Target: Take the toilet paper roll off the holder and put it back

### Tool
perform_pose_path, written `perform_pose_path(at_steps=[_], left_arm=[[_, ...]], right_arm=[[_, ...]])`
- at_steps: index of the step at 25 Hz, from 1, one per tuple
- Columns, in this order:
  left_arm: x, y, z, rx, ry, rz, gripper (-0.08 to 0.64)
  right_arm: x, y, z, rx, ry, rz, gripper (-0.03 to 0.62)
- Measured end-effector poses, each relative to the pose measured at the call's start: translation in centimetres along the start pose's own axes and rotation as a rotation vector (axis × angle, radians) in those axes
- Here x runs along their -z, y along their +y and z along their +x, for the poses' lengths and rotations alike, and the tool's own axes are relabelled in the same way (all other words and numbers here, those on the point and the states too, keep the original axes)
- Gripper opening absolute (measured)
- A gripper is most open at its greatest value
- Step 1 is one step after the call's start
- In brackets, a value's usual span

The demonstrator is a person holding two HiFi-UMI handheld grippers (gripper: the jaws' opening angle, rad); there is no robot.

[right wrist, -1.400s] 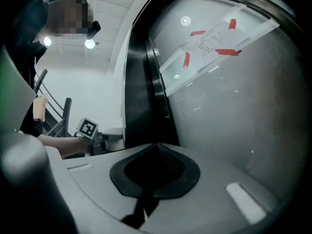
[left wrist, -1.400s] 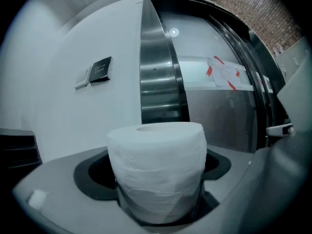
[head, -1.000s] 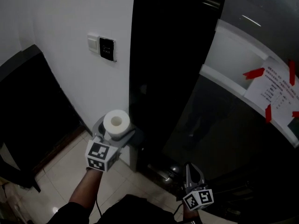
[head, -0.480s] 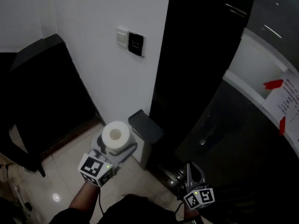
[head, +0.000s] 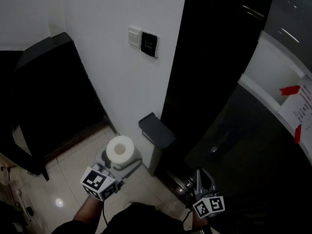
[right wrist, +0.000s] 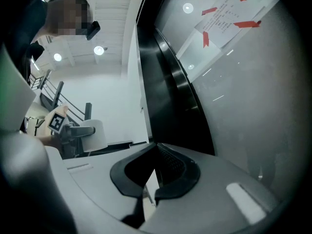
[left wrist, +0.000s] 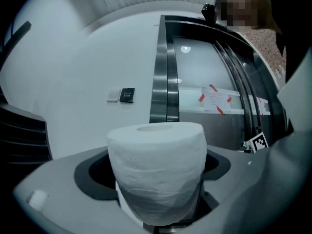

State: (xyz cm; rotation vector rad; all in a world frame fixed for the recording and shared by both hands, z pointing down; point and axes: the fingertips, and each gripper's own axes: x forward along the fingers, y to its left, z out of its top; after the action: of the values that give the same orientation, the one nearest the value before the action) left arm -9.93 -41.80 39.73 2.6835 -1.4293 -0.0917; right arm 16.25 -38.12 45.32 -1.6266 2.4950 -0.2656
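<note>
left tongs [head: 116, 163] pinching the toilet paper roll [head: 120, 148] low on its sides; roll upright, held over the floor [head: 73, 167]. right tongs [head: 201, 178] pressed together, empty. judgement: roll light, soft, crushable, so grip gently across the sides.

toilet paper roll [head: 120, 149]: white, full; upright, core hole facing up; clamped in left claw [head: 120, 157]
</note>
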Motion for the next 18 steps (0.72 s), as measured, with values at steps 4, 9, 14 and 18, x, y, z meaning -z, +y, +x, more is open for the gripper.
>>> perform_pose_path(at_steps=[4, 9, 14, 18], left_arm=[[0.1, 0.7, 0.1, -0.012, -0.014, -0.038, 0.479], [0.9, 1.4, 0.4, -0.028, 0.019, -0.018, 0.479], [1.0, 1.2, 0.6, -0.019, 0.028, 0.006, 0.479], [1.7, 0.7, 0.9, 0.003, 0.032, -0.021, 0.479]], right_arm=[[-0.2, -0.1, -0.1, 0.007, -0.003, -0.006, 0.014], [-0.4, -0.4, -0.5, 0.023, -0.003, -0.009, 0.014], [-0.2, -0.4, -0.5, 0.021, -0.001, -0.009, 0.014], [-0.2, -0.2, -0.5, 0.018, 0.003, -0.012, 0.014]])
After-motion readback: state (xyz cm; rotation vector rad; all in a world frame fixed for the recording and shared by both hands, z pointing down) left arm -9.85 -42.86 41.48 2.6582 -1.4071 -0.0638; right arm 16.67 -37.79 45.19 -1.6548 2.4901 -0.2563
